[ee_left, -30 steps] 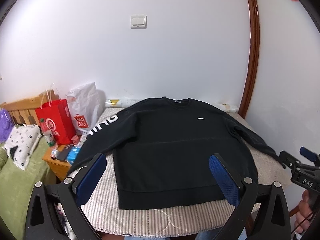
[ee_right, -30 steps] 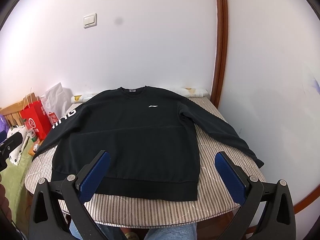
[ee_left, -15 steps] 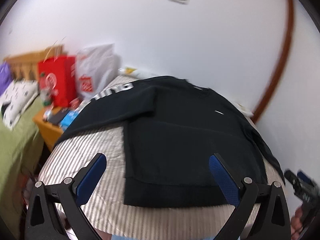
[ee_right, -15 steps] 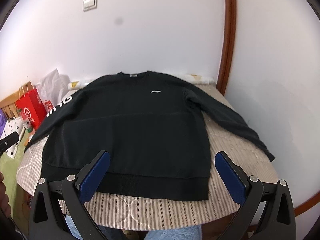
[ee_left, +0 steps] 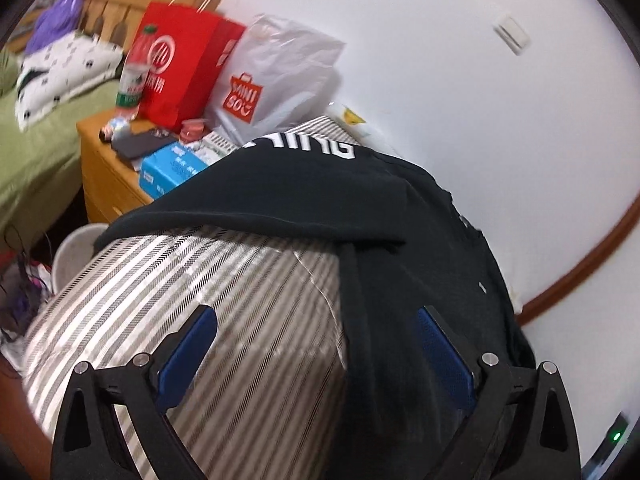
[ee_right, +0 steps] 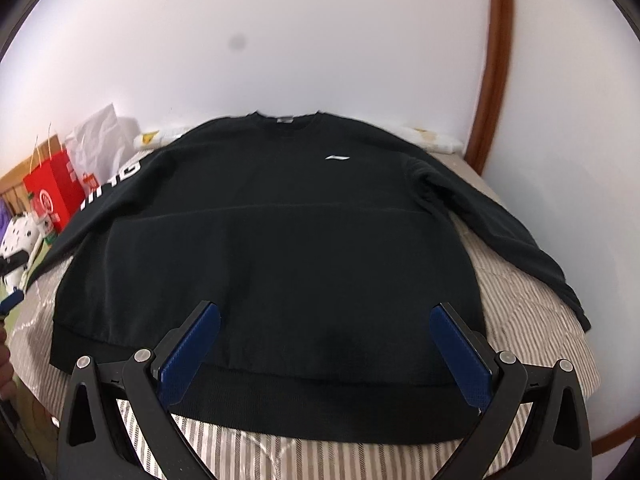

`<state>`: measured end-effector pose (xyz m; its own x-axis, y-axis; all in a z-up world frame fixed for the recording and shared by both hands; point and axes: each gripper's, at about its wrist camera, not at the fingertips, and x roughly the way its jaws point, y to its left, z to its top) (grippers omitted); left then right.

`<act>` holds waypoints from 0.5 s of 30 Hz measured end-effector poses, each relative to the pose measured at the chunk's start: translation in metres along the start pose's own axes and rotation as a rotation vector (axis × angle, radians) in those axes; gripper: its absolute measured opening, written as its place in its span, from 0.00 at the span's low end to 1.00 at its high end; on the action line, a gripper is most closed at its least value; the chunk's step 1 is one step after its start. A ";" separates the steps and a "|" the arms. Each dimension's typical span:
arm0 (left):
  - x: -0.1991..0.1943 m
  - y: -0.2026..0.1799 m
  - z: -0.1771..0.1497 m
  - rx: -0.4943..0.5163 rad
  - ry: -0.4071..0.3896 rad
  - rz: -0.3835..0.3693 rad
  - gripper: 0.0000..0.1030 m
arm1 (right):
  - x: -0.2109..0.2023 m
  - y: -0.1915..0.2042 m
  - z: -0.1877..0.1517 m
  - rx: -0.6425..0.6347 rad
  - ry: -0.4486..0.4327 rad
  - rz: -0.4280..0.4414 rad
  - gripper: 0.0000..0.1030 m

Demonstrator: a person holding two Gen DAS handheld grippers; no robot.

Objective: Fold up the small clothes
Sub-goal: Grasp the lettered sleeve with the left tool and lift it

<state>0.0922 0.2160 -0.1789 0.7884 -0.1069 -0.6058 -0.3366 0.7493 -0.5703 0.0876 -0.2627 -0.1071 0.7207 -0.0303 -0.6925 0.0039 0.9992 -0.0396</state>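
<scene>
A black sweatshirt (ee_right: pixel 280 240) with a small white chest logo lies flat, front up, on a striped table (ee_right: pixel 532 320), both sleeves spread outward. In the left wrist view the sweatshirt (ee_left: pixel 400 240) shows its left side edge and the sleeve with white lettering (ee_left: pixel 304 146). My left gripper (ee_left: pixel 316 352) is open and empty, low over the table by the sweatshirt's left hem corner. My right gripper (ee_right: pixel 324 348) is open and empty, just above the lower hem near its middle. The left gripper's tip (ee_right: pixel 12 300) shows at the right wrist view's left edge.
A wooden nightstand (ee_left: pixel 104 176) left of the table carries a red paper bag (ee_left: pixel 176 68), a white shopping bag (ee_left: pixel 276 80), a bottle and a blue box. A bed with green cover (ee_left: pixel 36 140) lies further left. The wall and a brown door frame (ee_right: pixel 492 60) stand behind the table.
My left gripper swung left and down toward the sweatshirt's left side and sleeve. My right gripper moved forward and lower toward the bottom hem. The sweatshirt has not moved.
</scene>
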 end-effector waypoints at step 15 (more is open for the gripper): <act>0.070 0.035 0.053 -0.250 -0.035 -0.004 0.60 | 0.054 0.018 0.028 -0.029 0.071 0.029 1.00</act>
<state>0.1629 0.2696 -0.2121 0.8062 -0.0834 -0.5857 -0.4465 0.5638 -0.6949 0.1461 -0.2453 -0.1247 0.6695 -0.0044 -0.7428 -0.0370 0.9985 -0.0393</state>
